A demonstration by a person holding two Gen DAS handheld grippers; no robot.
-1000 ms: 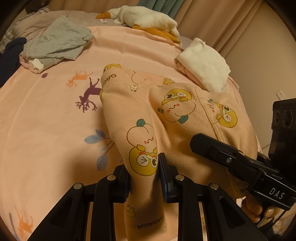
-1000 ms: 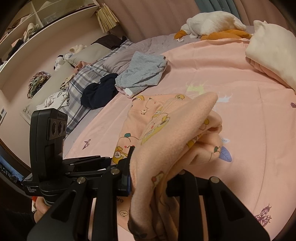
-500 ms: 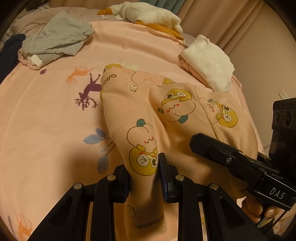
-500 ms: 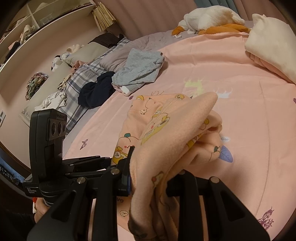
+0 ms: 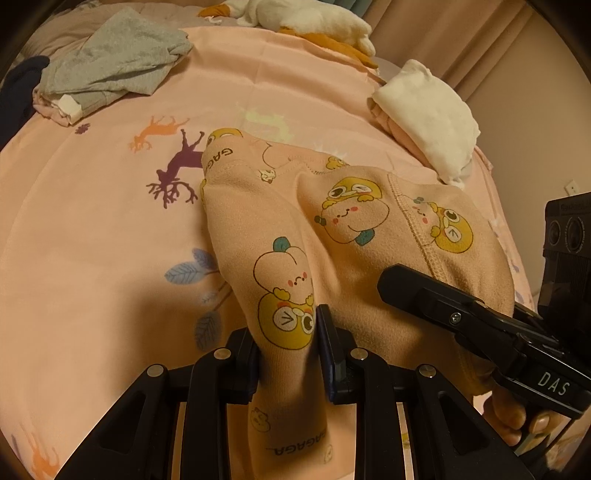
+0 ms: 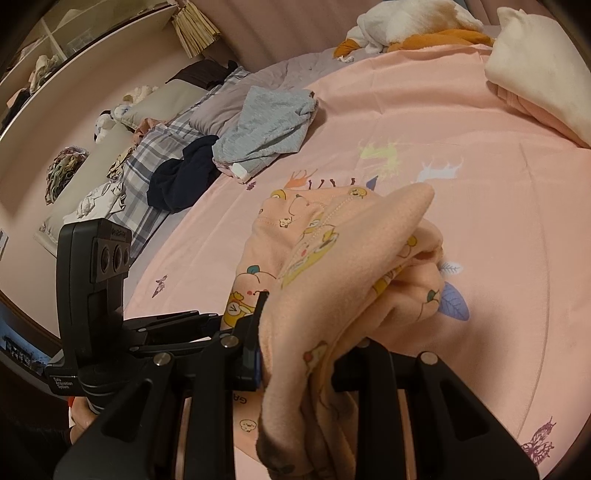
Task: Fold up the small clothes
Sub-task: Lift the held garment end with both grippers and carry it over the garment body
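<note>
Both grippers, left (image 5: 286, 354) & right (image 6: 299, 363), clamp the peach cartoon-print garment (image 5: 332, 236), lifted above a pink animal-print bedsheet (image 5: 92, 240). Grey clothes (image 6: 269, 125), white plush (image 6: 406, 22), curtains (image 5: 461, 33) behind.

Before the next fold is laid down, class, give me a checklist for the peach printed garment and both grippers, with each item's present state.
1. Left gripper jaws shut on the peach garment: ok.
2. Right gripper jaws shut on the same garment: ok.
3. Far end of the garment rests on the pink sheet: ok.
4. Edges lined up for a neat fold: not ok, the fabric bunches at the right gripper.
5. Grey clothes and white folded pile lie apart from the garment: ok.
6. Lower layers flat: cannot tell.
</note>
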